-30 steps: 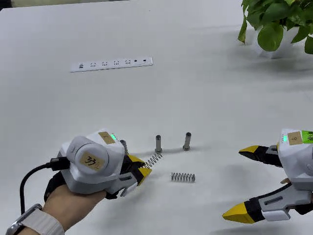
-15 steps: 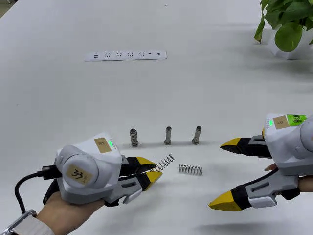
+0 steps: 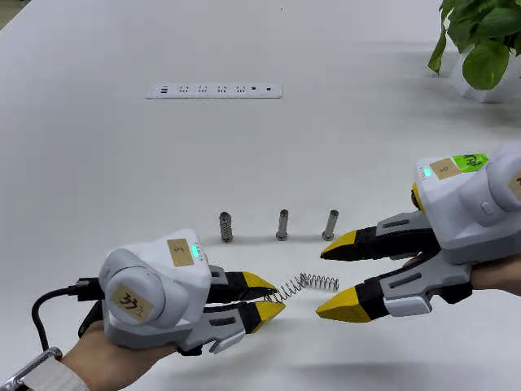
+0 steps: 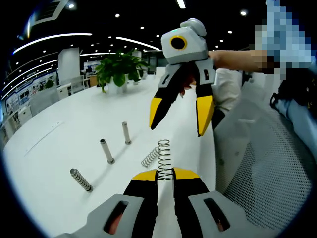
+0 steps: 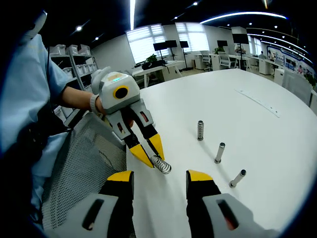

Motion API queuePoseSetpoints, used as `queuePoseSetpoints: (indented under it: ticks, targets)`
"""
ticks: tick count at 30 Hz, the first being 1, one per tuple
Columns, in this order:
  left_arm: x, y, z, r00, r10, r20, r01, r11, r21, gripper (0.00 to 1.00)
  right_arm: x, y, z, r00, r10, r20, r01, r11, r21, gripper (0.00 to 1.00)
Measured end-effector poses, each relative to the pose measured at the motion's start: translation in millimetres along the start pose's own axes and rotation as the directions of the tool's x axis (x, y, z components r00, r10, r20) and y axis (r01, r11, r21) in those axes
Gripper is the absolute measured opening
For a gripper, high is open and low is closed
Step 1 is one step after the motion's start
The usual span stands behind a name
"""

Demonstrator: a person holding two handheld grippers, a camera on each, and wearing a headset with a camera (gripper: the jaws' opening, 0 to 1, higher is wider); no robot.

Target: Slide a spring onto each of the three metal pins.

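Three metal pins stand in a row on the white table. The left pin [image 3: 225,226] carries a spring; the middle pin [image 3: 282,224] and right pin [image 3: 330,224] are bare. My left gripper [image 3: 273,297] is shut on one end of a spring [image 3: 288,287], which sticks out past its yellow tips [image 4: 164,157]. A second spring [image 3: 321,282] lies on the table just beyond it. My right gripper [image 3: 330,280] is open, its tips facing the left gripper's close to both springs. In the right gripper view the left gripper [image 5: 150,150] holds its spring [image 5: 161,164] before my open jaws.
A white power strip [image 3: 215,90] lies far back on the table. A potted green plant [image 3: 480,41] stands at the back right corner. A mesh chair [image 4: 257,163] is beside the table edge. A black cable [image 3: 49,305] trails from the left gripper.
The left gripper has moved right and forward with its spring. The right gripper has swung left and now faces it tip to tip. The head camera has shifted as well.
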State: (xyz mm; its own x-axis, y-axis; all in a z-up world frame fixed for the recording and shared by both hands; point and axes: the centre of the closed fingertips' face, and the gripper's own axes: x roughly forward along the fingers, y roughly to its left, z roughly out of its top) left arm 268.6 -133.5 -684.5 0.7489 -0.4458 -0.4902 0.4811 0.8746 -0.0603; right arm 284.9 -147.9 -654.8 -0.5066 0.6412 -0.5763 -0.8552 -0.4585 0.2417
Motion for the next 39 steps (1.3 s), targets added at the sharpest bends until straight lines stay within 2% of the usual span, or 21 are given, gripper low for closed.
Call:
queuePoseSetpoints:
  ticks: [4,13,18,22,26,32,39]
  targets:
    - [0.4,-2.4,1.8,0.9999,-0.015,0.006,0.015,0.999,0.038,0.10,5.4,4.7,-2.2,0.9987,0.048,-0.016,-0.047,0.999,0.015,0.29]
    - [-1.5,-6.2,2.2,0.9985,-0.054,0.012,0.053,0.997,0.062,0.10,8.8,4.8,-4.6,0.9958,0.085,-0.034,-0.083,0.995,0.049,0.18]
    - [-1.9,-7.4,1.2,0.9973,-0.072,0.013,0.071,0.995,0.064,0.10,8.7,4.3,-7.2,0.9946,0.094,-0.045,-0.091,0.994,0.056,0.15]
    - [-2.2,-10.2,6.3,0.9953,-0.087,0.041,0.086,0.995,0.044,0.10,10.2,4.6,-8.8,0.9931,0.106,-0.049,-0.103,0.992,0.067,0.13]
    - [-1.2,-11.5,5.8,0.9952,-0.093,0.031,0.092,0.995,0.050,0.10,10.7,5.1,-8.5,0.9925,0.111,-0.050,-0.108,0.992,0.068,0.12]
    - [-0.1,-11.2,5.2,0.9954,-0.093,0.025,0.092,0.995,0.042,0.10,10.8,6.7,-5.4,0.9932,0.095,-0.067,-0.093,0.995,0.032,0.11]
    - [4.8,-12.8,6.0,0.9951,-0.098,0.016,0.097,0.995,0.026,0.10,11.9,10.7,2.5,0.9941,0.061,-0.089,-0.065,0.997,-0.043,0.11]
